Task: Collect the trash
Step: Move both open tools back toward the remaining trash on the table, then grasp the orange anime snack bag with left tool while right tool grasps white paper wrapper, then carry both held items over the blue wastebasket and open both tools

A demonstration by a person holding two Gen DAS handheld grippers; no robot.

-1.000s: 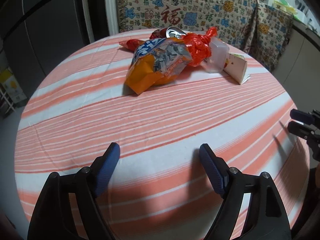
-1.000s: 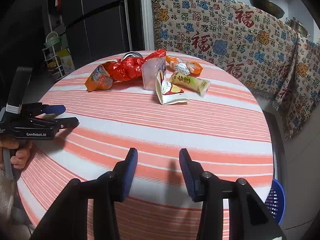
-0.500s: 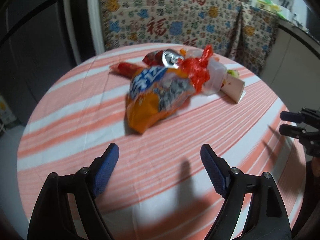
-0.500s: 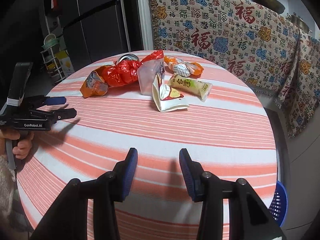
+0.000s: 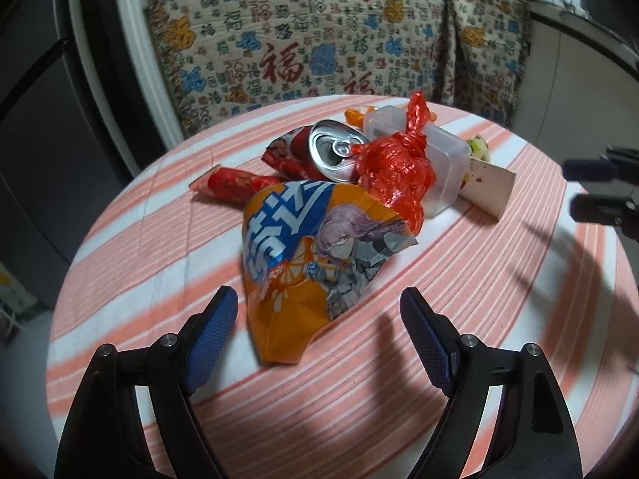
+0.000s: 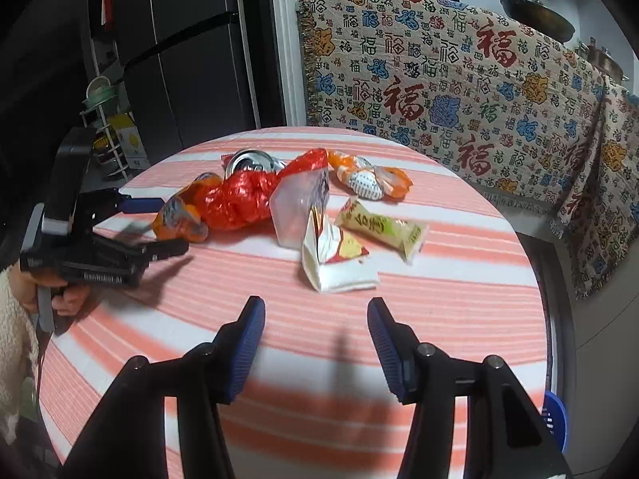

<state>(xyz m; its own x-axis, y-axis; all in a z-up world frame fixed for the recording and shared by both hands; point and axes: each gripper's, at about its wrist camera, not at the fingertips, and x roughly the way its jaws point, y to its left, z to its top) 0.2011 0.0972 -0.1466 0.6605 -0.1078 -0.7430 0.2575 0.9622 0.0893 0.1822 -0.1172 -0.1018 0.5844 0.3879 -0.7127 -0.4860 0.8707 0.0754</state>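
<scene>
The left hand-held gripper (image 5: 319,315) stands wide, with nothing pressed between its blue pads; the lower end of the crumpled orange snack bag with a cartoon figure (image 5: 311,259) lies on the round bench with the orange-and-white striped cloth (image 5: 459,319), between the two finger tips but touching neither. Just beyond this bag, further from the left hand-held gripper, lie the knotted red plastic bag (image 5: 395,167), the opened silver-topped red drink can (image 5: 331,151) on its side, and the clear plastic box (image 5: 439,155).

The right hand-held gripper (image 6: 315,327) has just been opening its jaws and holds nothing; only striped cloth shows between them. Ahead of it, a little apart, lies the torn white snack packet (image 6: 335,259); beyond that the pale yellow-green wrapper (image 6: 383,227) and the orange-and-white wrapper (image 6: 371,177). To its left a person's hand (image 6: 52,291) holds the other tool.
</scene>
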